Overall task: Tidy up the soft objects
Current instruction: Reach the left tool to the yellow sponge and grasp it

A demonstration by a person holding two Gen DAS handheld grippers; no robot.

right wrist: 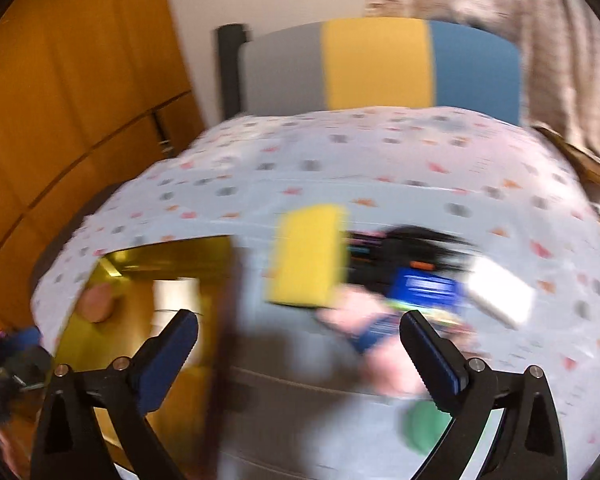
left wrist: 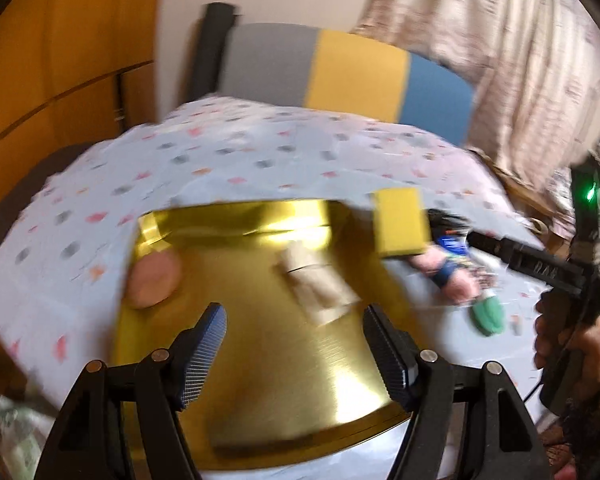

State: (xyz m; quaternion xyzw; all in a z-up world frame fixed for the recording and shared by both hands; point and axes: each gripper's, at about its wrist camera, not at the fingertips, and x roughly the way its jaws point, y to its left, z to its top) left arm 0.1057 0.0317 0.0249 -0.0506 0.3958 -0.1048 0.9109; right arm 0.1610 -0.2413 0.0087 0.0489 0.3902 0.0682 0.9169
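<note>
A gold box [left wrist: 260, 360] lies open on the patterned bedsheet [left wrist: 220, 160]. Inside it are a pink round soft object [left wrist: 154, 280] and a beige folded cloth [left wrist: 318, 284]. My left gripper [left wrist: 296, 344] is open and empty above the box. A yellow sponge [left wrist: 400, 222] lies at the box's right edge. Beside it are a doll with black hair and blue clothes [left wrist: 452, 256] and a green soft object [left wrist: 488, 314]. My right gripper [right wrist: 300, 356] is open and empty above the doll [right wrist: 400, 292], the sponge [right wrist: 306, 254] and the green object [right wrist: 424, 424]. A white sponge [right wrist: 500, 292] lies to the right.
A grey, yellow and blue headboard [left wrist: 340, 72] stands at the far end of the bed. A wooden wardrobe [left wrist: 52, 80] is on the left and a curtain [left wrist: 500, 60] on the right. The right gripper's body and the hand holding it [left wrist: 560, 280] show in the left wrist view.
</note>
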